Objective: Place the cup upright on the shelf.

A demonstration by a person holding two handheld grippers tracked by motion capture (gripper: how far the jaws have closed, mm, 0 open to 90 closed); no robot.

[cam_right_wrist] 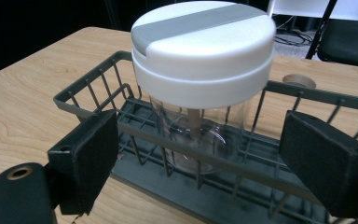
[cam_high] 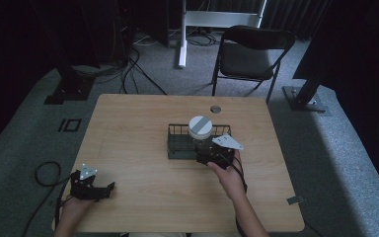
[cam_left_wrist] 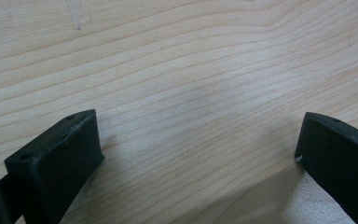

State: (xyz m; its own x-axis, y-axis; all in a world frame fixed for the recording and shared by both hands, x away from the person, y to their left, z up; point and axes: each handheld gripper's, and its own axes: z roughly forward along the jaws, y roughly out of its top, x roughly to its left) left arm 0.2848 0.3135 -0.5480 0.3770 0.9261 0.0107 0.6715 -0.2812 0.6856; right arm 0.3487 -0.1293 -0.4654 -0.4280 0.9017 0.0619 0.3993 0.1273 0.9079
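Note:
A clear jar with a white lid crossed by a grey stripe [cam_high: 200, 127] [cam_right_wrist: 204, 46] stands upright inside a dark wire basket [cam_high: 177, 144] [cam_right_wrist: 98, 79] at the table's middle. My right gripper [cam_high: 212, 152] [cam_right_wrist: 198, 151] is open just in front of the basket's near rail, its black jaws spread wide on either side of the jar and touching nothing. My left gripper [cam_high: 98, 190] [cam_left_wrist: 198, 144] rests low over the bare wood near the table's front left corner, open, with nothing between its jaws.
The wooden table [cam_high: 128, 148] has a round cable hole [cam_high: 215, 109] at its far edge. A black folding chair [cam_high: 249, 54] and a white desk leg [cam_high: 182, 34] stand beyond it. Cables lie on the grey carpet [cam_high: 44, 173] to the left.

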